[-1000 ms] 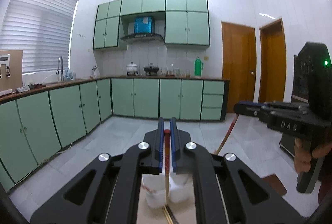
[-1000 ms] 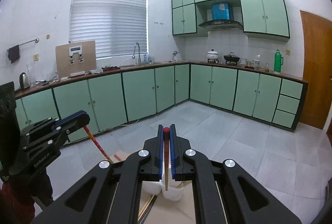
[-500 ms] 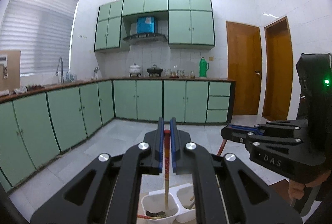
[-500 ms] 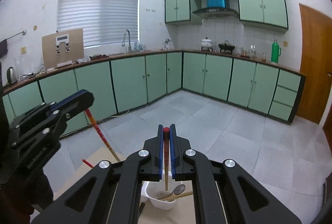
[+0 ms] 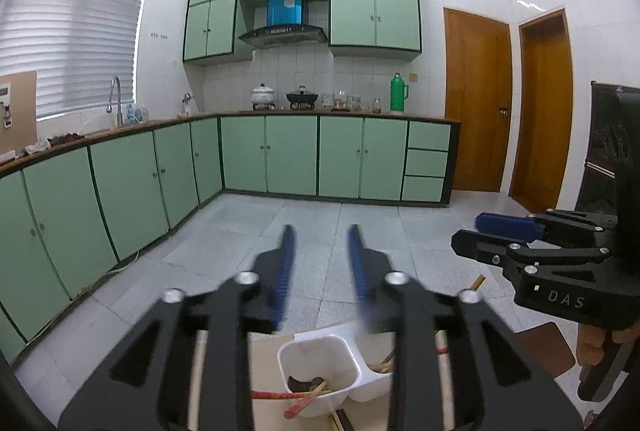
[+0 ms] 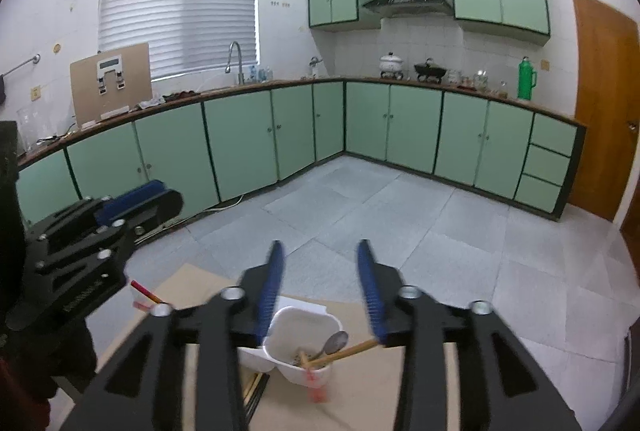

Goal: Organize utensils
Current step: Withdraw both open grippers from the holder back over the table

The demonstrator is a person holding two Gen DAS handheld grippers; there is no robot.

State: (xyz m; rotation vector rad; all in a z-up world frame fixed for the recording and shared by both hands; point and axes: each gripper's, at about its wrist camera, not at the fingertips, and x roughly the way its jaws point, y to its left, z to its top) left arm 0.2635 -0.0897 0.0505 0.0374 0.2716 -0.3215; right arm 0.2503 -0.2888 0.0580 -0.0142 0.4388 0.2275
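Two tools show, the left tool (image 5: 320, 263) and the right tool (image 6: 320, 283), each with two blue fingers spread apart. Below them stands one white two-compartment holder (image 6: 298, 335) holding one spoon (image 6: 334, 343) and several chopsticks (image 6: 344, 353), too tangled to count.

Both wrist views look forward and down, close above the shared white holder (image 5: 320, 367), facing green cabinets (image 6: 240, 143).

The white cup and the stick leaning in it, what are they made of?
The white cup looks like thin plastic: smooth, slightly shiny, with rounded molded corners. The stick, a chopstick, looks like wood or bamboo: matte tan and straight; which of the two is unclear. The spoon beside it looks like metal, grey and shiny.
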